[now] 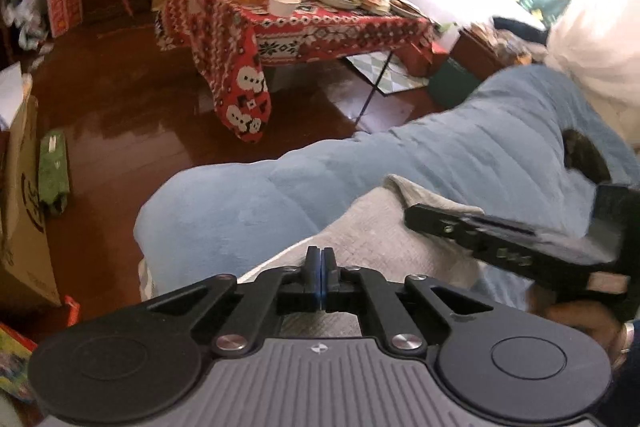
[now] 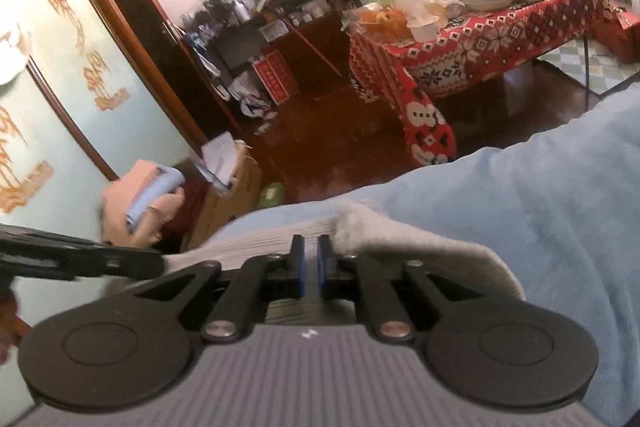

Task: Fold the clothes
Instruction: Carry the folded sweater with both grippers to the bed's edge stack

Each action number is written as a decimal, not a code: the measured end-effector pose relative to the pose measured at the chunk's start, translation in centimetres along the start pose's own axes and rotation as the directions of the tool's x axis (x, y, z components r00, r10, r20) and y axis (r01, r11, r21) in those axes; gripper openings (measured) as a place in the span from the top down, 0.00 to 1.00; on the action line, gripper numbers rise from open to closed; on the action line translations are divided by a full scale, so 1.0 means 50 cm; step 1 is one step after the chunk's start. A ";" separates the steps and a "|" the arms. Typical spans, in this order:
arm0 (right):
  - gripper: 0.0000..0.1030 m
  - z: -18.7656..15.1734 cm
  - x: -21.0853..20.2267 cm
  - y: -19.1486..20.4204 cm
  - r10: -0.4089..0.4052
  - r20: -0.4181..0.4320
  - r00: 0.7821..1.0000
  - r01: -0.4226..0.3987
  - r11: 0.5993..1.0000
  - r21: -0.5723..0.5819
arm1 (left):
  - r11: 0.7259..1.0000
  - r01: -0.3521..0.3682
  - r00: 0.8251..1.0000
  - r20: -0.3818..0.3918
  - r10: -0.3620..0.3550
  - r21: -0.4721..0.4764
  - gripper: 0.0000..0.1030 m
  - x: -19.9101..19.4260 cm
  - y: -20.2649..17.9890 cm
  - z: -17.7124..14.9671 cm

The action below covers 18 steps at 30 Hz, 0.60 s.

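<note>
1. Plainly, the grey garment is soft knit cloth, light and floppy; I judge it will sag and drape wherever it is not supported, and it looks rough enough not to slip from rubber pads.
2. It lies on a pale blue blanket, itself soft and padded, so pressing down will give no firm backing.
3. The left gripper has its jaws pressed together over the near part of the garment; whether a thin layer of cloth is pinched between them cannot be told from the left wrist view.
4. The right gripper has its jaws nearly together with a thin gap showing; a bunched fold of the garment sits just beside the right-hand finger, touching it, but I cannot tell that cloth is gripped between the pads.
5. Best hold, in my judgement: a hem or corner, one gripper at each end of the same edge, so the cloth hangs flat and does not bunch up.
6. Risk: catching the blanket along with the garment, since both are soft and lie in contact.
7. Writing: a cardboard box at the left carries a dark printed mark, unreadable. The door panel shows gold decorative characters that I cannot read. No brand label shows on the garment.
</note>
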State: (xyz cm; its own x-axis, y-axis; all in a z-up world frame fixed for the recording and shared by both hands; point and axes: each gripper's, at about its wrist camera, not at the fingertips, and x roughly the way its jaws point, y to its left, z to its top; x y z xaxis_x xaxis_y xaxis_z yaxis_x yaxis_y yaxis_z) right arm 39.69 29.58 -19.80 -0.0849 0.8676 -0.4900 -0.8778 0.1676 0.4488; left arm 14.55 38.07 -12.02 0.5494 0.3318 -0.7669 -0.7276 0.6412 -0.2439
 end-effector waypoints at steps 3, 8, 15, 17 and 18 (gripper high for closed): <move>0.88 0.012 -0.054 0.016 -0.005 0.053 0.999 0.006 1.000 -0.013 | 1.000 0.001 1.000 -0.003 -0.001 0.025 0.97 -0.005 -0.006 -0.002; 0.92 0.024 -0.043 -0.048 -0.187 -0.016 0.982 0.187 0.982 -0.006 | 1.000 0.017 1.000 -0.004 -0.017 0.003 0.97 -0.006 -0.001 0.000; 0.91 -0.033 -0.037 -0.067 -0.160 -0.048 0.986 0.164 0.981 0.104 | 0.999 0.022 1.000 -0.012 -0.022 0.023 0.97 -0.006 -0.001 0.006; 0.91 -0.031 -0.064 -0.061 -0.141 0.001 0.990 0.140 0.983 0.115 | 0.999 0.026 1.000 -0.012 -0.025 0.028 0.97 -0.008 -0.003 0.007; 0.91 -0.029 -0.081 -0.069 -0.155 0.019 0.988 0.152 0.980 0.128 | 0.999 0.025 1.000 -0.012 -0.025 0.036 0.97 -0.009 -0.006 0.006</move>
State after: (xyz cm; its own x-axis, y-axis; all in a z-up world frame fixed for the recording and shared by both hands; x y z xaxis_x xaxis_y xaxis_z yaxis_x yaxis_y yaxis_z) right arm 42.35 24.82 -20.46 0.0617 0.8399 -0.5392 -0.8129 0.3558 0.4611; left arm 14.63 37.96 -11.44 0.5626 0.3076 -0.7674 -0.6981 0.6740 -0.2417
